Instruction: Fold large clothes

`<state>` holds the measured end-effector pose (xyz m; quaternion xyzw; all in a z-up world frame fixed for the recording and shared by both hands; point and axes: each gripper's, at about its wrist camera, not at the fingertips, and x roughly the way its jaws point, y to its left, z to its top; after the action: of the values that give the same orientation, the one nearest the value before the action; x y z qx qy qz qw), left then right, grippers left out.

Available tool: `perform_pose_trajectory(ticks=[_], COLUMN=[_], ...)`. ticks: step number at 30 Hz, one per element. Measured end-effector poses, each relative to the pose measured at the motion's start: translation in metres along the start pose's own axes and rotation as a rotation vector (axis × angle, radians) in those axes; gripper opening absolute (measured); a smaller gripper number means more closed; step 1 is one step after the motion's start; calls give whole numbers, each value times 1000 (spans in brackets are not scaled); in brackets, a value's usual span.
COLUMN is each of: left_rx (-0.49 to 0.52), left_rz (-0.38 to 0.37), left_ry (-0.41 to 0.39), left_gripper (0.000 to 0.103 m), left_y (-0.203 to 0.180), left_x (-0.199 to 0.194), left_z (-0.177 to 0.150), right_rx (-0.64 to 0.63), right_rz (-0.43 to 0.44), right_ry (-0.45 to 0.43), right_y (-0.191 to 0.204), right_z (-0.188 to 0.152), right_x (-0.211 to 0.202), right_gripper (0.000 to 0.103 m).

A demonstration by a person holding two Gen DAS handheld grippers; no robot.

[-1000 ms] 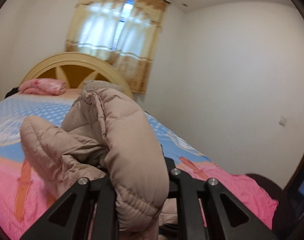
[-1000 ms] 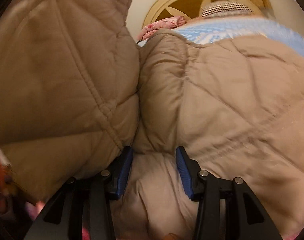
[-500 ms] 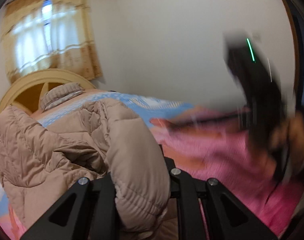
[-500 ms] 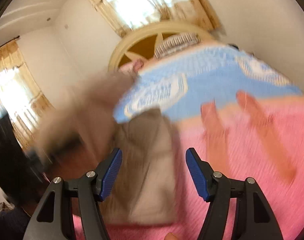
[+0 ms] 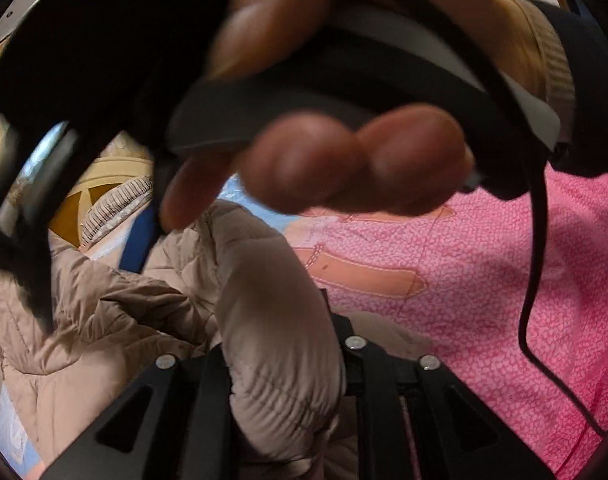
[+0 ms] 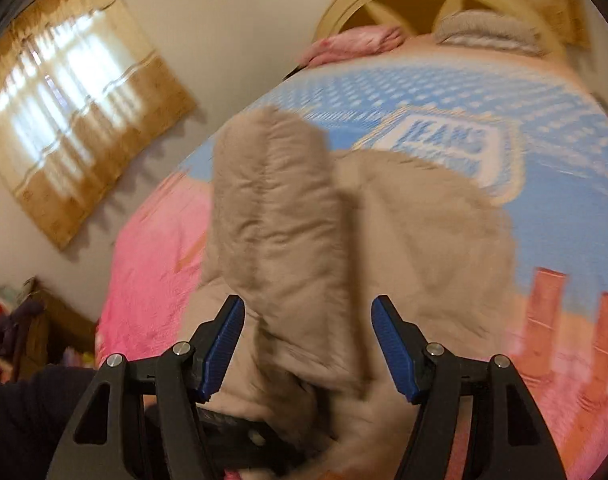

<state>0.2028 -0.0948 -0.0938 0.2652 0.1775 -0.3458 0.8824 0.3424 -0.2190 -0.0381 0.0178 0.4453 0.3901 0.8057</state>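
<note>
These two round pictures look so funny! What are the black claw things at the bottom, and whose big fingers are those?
Each picture comes from a little camera fixed on a hand-held grabber, looking out along its two fingers. A person holds one grabber in each hand. In the left camera's picture, the left gripper is squeezed shut on a fold of the puffy beige jacket. The big blurry fingers are the person's right hand, very close to the lens, holding the other grabber. In the right camera's picture, the right gripper with blue pads is open, holding nothing, with a fold of the jacket between its fingers. The jacket lies on a bed with a pink and blue blanket.
</note>
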Motion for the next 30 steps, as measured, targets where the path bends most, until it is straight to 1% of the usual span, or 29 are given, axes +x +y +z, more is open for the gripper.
perform_pose_trajectory(ticks=[1, 2, 3, 4, 5, 7, 8, 10, 11, 12, 13, 15, 16, 17, 18, 19, 20, 21, 22, 23, 24, 26, 27, 28, 29, 30], left_rx=[3, 1, -4, -4, -2, -1, -2, -23, -33, -44, -52, -49, -38, -45, -49, -46, -38, -36, -39, -38, -29, -4, 32, 70, 97, 115], left_rz=[18, 30, 33, 45, 56, 59, 59, 52, 58, 71, 83, 115, 120, 84, 36, 22, 8, -23, -31, -39, -42, -30, -8, 18, 32, 41], left_ry=[0, 2, 1, -6, -17, -30, -42, -37, -43, -55, -56, -95, -99, -70, -55, -47, -17, -7, -5, -5, -13, -29, -34, -34, -32, -35], left_gripper=[24, 35, 50, 56, 58, 58, 58, 59, 65, 74, 78, 87, 87, 84, 77, 72, 67, 67, 67, 67, 67, 67, 67, 67, 68, 70], left_y=[0, 0, 1, 1, 0, -2, -2, 1, 3, 7, 8, 17, 20, 26, 31, 31, 34, 38, 39, 40, 39, 33, 26, 16, 9, 3], left_x=[-4, -8, -17, -26, -39, -62, -78, -100, -110, -122, -126, -137, -136, -127, -116, -104, -90, -80, -73, -69, -69, -72, -73, -70, -69, -68], left_z=[1, 2, 2, 1, 0, -4, -6, -10, -12, -13, -13, -13, -12, -11, -10, -10, -11, -13, -13, -12, -10, -9, -10, -11, -15, -15], right_rx=[-26, -28, -30, -35, -18, 10, 18, 57, 82, 103, 127, 141, 149, 163, 175, 157, 112, 38, 12, -16, -45, -71, -77, -72, -53, -55], right_rz=[-55, -57, -51, -67, -90, -86, -99, -138, -186, -198, -178, -178, -143, -94, -64, -61, -62, -80, -84, -65, -33, -67, -73, -63, -32, -16], right_ry=[13, 14, 9, -1, -16, -30, -37, -60, -67, -68, -68, -99, -150, -195, -212, -204, -189, -155, -128, -104, -74, -53, -26, 10, 60, 79], right_y=[6, 9, 12, 14, 11, 1, -4, -21, -30, -37, -46, -51, -49, -45, -37, -25, -10, 13, 23, 39, 52, 63, 64, 65, 65, 66], right_z=[0, -4, -5, -7, -9, -10, -12, -18, -22, -21, -27, -33, -34, -30, -24, -17, -10, -1, 4, 12, 21, 37, 42, 46, 53, 56], right_x=[5, 6, 3, -1, -7, -18, -21, -27, -30, -33, -33, -39, -46, -53, -55, -54, -50, -41, -35, -26, -17, -4, 5, 13, 28, 37], right_gripper=[15, 12, 10, 8, 7, 7, 7, 0, 0, 0, 0, 0, 0, 0, 0, 2, 5, 36, 94, 102, 102, 102, 102, 102, 101, 99])
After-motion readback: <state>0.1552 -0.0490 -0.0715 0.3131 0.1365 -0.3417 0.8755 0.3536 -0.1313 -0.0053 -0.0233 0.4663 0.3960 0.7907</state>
